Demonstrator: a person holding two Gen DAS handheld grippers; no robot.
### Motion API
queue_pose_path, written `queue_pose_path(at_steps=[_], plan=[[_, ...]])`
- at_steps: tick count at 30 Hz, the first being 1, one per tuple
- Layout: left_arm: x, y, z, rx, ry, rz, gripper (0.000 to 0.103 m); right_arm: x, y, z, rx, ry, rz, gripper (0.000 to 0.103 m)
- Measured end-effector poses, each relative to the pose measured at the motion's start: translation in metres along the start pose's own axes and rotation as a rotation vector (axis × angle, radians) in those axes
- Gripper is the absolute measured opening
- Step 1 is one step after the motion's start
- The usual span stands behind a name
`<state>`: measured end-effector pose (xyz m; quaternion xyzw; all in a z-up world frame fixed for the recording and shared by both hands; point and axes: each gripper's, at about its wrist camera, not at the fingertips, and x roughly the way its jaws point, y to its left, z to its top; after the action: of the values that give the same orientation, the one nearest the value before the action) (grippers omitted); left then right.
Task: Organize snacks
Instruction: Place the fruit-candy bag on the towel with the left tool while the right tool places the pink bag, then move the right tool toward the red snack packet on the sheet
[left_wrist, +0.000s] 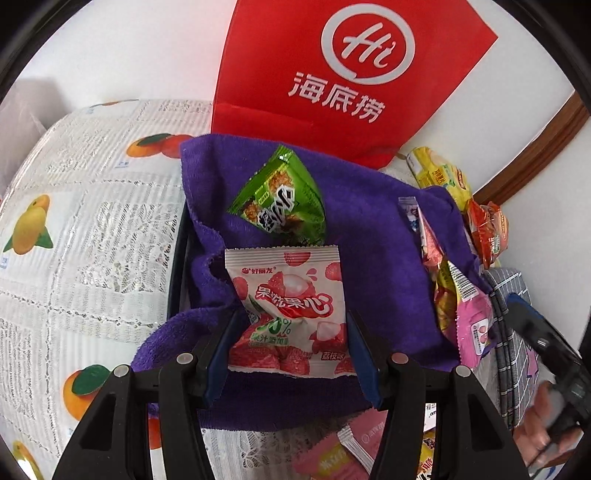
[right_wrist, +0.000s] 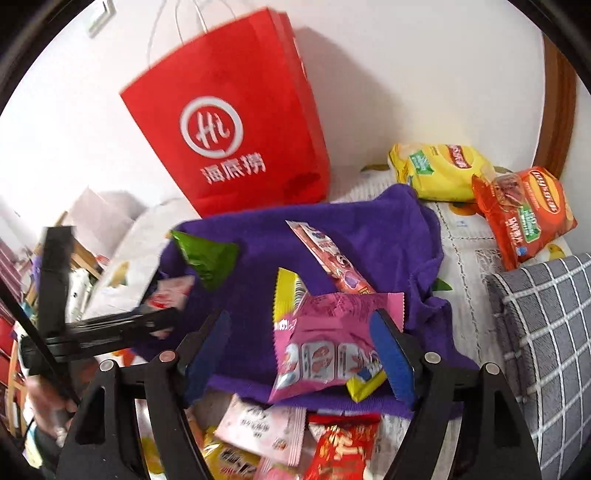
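Observation:
A purple towel (left_wrist: 376, 236) lines a container on the table. In the left wrist view my left gripper (left_wrist: 291, 332) has its blue pads on both sides of a white and red lychee candy packet (left_wrist: 288, 295), held over the towel below a green snack packet (left_wrist: 284, 199). In the right wrist view my right gripper (right_wrist: 299, 343) stands wide open over a pink snack packet (right_wrist: 332, 339) that lies on the towel (right_wrist: 388, 229) with a yellow packet (right_wrist: 286, 291) and a long red packet (right_wrist: 325, 254). The left gripper (right_wrist: 110, 325) shows blurred at the left.
A red paper bag (left_wrist: 351, 74) stands behind the towel against the wall. Yellow (right_wrist: 439, 170) and orange (right_wrist: 524, 210) chip bags lie at the right, next to a grey checked cushion (right_wrist: 546, 332). Several loose snack packets (right_wrist: 295, 443) lie in front on a lace fruit-print tablecloth (left_wrist: 92, 221).

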<state>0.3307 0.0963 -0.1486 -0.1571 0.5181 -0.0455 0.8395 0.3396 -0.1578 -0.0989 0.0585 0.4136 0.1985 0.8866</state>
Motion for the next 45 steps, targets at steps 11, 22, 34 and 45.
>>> queue_pose_path(at_steps=[11,22,34,45], plan=[[0.004,0.000,-0.002,-0.031,0.031,0.000,0.065,-0.048,-0.008,-0.046,-0.037,-0.015,-0.111,0.077],[-0.048,-0.012,-0.026,0.040,-0.029,-0.010,0.067,-0.012,-0.023,-0.084,0.000,0.123,-0.163,0.070],[-0.065,-0.002,-0.048,0.076,-0.038,0.036,0.067,0.023,-0.022,-0.092,0.003,0.175,-0.219,0.053],[-0.068,-0.009,-0.076,0.058,-0.009,-0.011,0.067,-0.010,-0.025,-0.094,0.040,0.131,-0.198,0.053]])
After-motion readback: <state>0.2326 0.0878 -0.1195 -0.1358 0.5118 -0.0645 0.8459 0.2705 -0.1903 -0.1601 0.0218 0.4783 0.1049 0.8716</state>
